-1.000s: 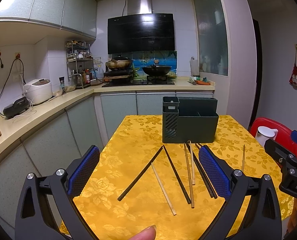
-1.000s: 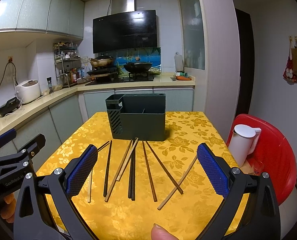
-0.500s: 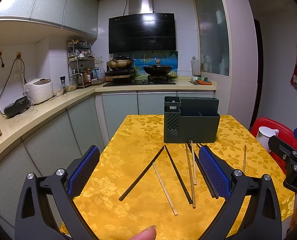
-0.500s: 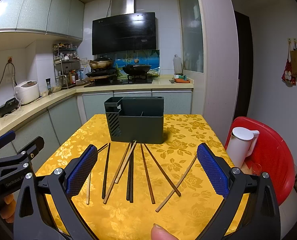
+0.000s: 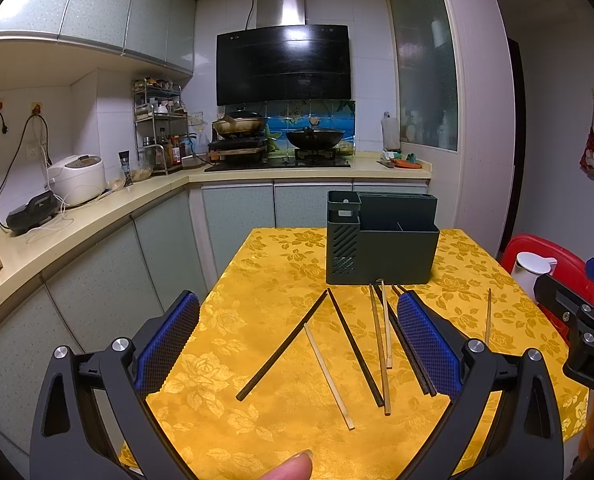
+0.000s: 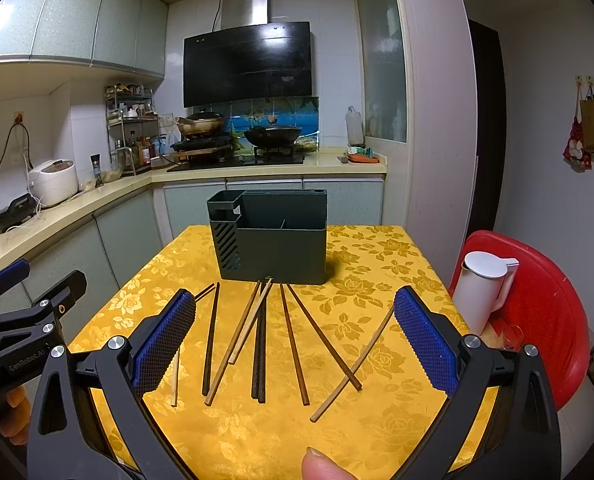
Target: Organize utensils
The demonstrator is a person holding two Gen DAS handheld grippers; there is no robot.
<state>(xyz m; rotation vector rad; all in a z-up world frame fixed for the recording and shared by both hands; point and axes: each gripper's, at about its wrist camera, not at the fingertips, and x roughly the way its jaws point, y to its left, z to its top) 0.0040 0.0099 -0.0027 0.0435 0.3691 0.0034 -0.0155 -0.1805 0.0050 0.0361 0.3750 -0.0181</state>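
A tiled kitchen with pale cabinets, a black range hood and a stove with two woks fills the background; a red chair (image 6: 537, 304) with a white kettle (image 6: 483, 290) on it stands at the right of the bench (image 6: 381, 268), which is covered in a yellow floral cloth. Toward the far end of the bench stands a dark green utensil holder (image 6: 273, 236), upright, with a slotted tall compartment on its left and wider open compartments beside it; nothing shows above its rim. In front of it, loose chopsticks (image 6: 257, 340) lie fanned on the cloth, some dark, some pale wood, a few crossing or touching, their far ends close to the holder's base.

The task looks to be at its very start: no chopstick is lifted yet. The next move likely calls for lowering one gripper onto a single stick, closing on it near the middle, then tipping it upright into a compartment; the flat, thin sticks may be awkward to pinch off the cloth.

The left gripper (image 5: 299, 344) hangs above the bench, spread wide and empty. The right gripper (image 6: 295, 338) is equally wide apart, grasping nothing, touching nothing.
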